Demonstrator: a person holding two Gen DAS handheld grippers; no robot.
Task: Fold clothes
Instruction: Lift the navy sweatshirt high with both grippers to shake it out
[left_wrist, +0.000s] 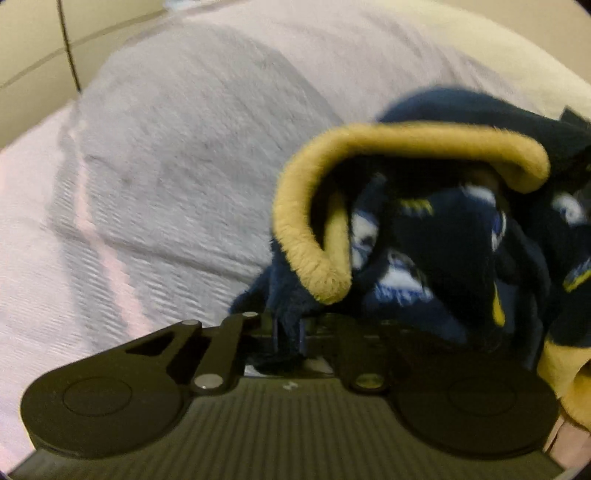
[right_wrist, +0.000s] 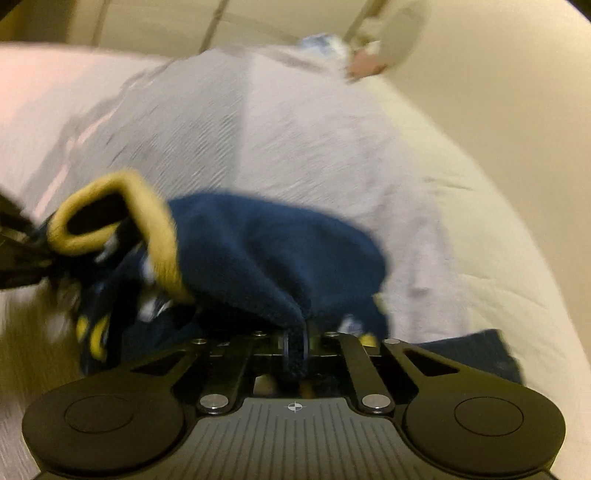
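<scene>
Fleece garment (left_wrist: 424, 236), navy w/ mustard cuff (left_wrist: 306, 236): bunched, lifted above the bed sheet (left_wrist: 166, 147).

L wrist view: left gripper (left_wrist: 288, 332) jaws closed on a navy fold just below the cuff.

R wrist view: right gripper (right_wrist: 295, 350) jaws pinched on a navy edge (right_wrist: 295, 347), cuff (right_wrist: 155, 229) up-left of it.

Judgement: soft, light, floppy, not slippery; sags btw grips. Best hold = hems/cuffs.
</scene>
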